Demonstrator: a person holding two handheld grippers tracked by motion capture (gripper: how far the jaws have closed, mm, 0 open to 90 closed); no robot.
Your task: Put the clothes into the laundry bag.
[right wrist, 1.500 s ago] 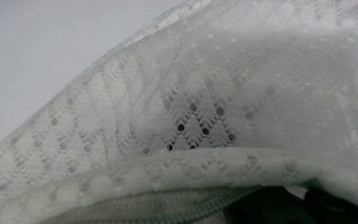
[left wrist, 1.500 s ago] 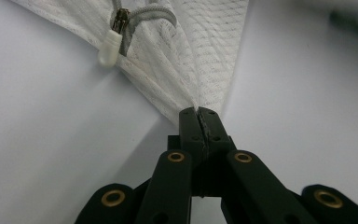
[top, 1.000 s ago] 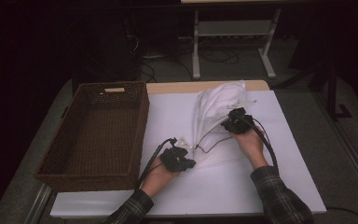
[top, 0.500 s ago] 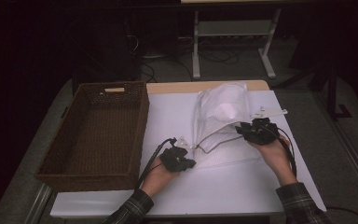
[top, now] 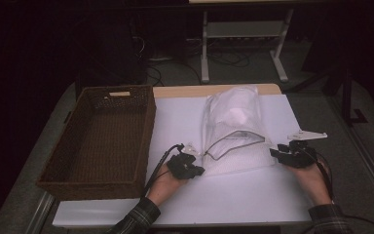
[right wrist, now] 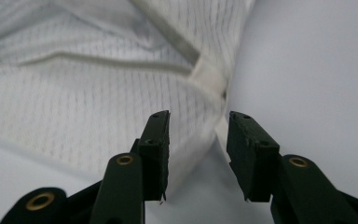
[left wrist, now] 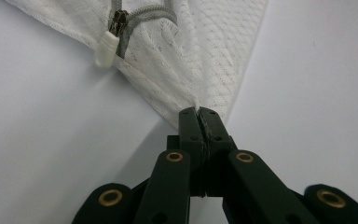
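Observation:
A white mesh bag (top: 233, 124) with a grey zipper lies flat on the white table top (top: 243, 195). My left gripper (top: 199, 168) is shut on the bag's near left corner (left wrist: 191, 70), the mesh pinched between its jaws (left wrist: 199, 112). The zipper's white pull (left wrist: 106, 46) lies just beyond, to the left. My right gripper (top: 275, 152) is at the bag's near right corner. Its jaws have just been opening and stand apart (right wrist: 198, 123). The mesh corner (right wrist: 74, 93) lies just ahead of them, and neither pad presses on it.
A dark wicker basket (top: 146, 129) stands at the table's left. A strip of bare wood (top: 175, 91) shows along the table's far edge. Behind the table, a metal stand (top: 204, 44) and cables sit on the dark floor.
My right hand has moved right and nearer, from the bag's middle to its near right corner, and its jaws have opened. The bag now lies spread flatter. The left gripper has kept still.

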